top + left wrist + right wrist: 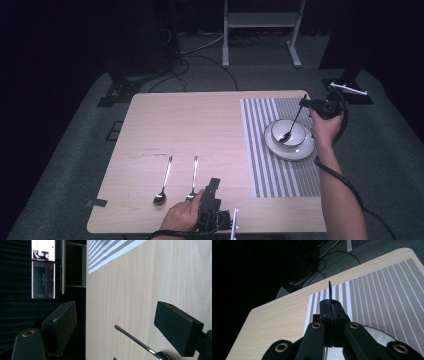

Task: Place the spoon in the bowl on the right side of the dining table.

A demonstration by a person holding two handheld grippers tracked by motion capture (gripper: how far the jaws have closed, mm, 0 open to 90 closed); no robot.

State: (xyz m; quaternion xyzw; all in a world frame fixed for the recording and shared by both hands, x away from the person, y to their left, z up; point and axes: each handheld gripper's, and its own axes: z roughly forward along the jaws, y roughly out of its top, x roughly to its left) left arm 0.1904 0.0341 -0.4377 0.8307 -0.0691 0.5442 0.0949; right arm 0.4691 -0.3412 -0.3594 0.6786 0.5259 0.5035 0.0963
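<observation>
My right gripper (306, 103) is shut on the handle of a dark-looking spoon (292, 125), which slants down into a white bowl (296, 131) standing on a white plate (300, 151). In the right gripper view the jaws (331, 305) are pressed together with the handle tip (330, 290) sticking out above them. Two more metal spoons lie side by side near the table's front, the left spoon (164, 180) and the right spoon (194, 177). My left gripper (214, 182) rests open just right of the right spoon; its jaws (116, 315) stand wide apart around that spoon's handle (135, 340) without touching it.
A grey-and-white striped placemat (260, 150) covers the right part of the light wooden table (190, 125), under the plate. A white frame stand (260, 20) and cables sit on the floor beyond the table. A lit screen (43, 270) shows in the left gripper view.
</observation>
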